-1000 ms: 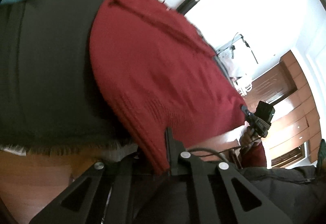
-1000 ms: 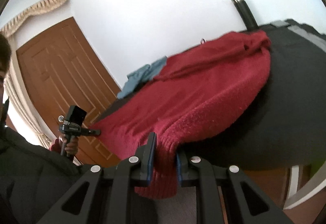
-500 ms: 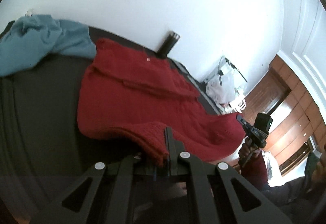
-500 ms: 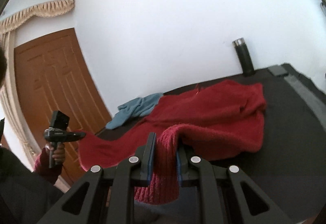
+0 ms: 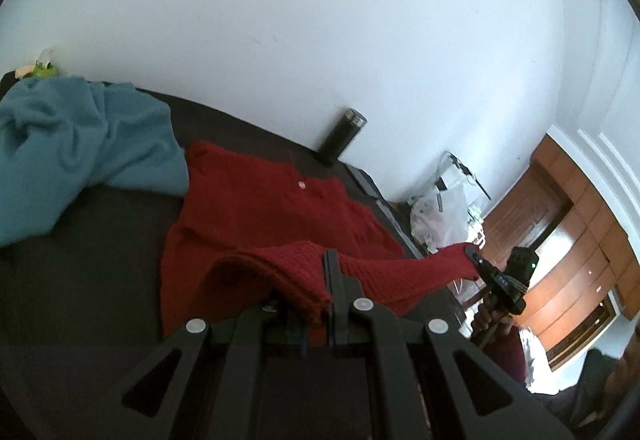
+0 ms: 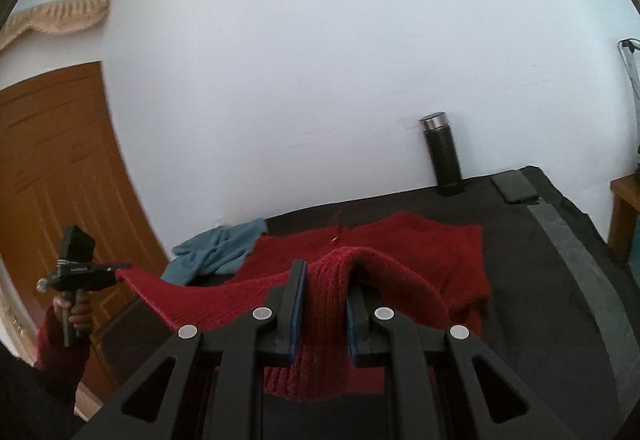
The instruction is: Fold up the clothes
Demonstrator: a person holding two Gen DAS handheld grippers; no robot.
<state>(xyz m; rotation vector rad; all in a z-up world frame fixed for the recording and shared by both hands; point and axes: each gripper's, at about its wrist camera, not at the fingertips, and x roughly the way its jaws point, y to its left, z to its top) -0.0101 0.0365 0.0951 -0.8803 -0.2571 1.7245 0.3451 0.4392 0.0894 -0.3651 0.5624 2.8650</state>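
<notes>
Red knit sweater (image 5: 272,208) lies spread on the dark table cover (image 5: 80,280), its near hem lifted off the cover and stretched between my two grippers. My left gripper (image 5: 320,304) is clamped tight on one hem corner, jaws nearly touching, fabric bunched over the left finger. My right gripper (image 6: 322,304) pinches a thick ribbed fold of the same hem, blue pads (image 6: 298,314) pressing it from both sides, jaws narrow. Rest of the sweater, collar end, stays flat on the cover, further from me.

Relative to the sweater: teal garment (image 5: 72,144) crumpled just beside its collar end on my left, touching its edge. Black flask (image 6: 442,156) upright behind it, against the white wall (image 6: 320,60). Dark phone (image 6: 514,187) flat beside the flask. White plastic bag (image 5: 440,208) beyond the table's right end. Wooden door (image 6: 60,168) far off left.
</notes>
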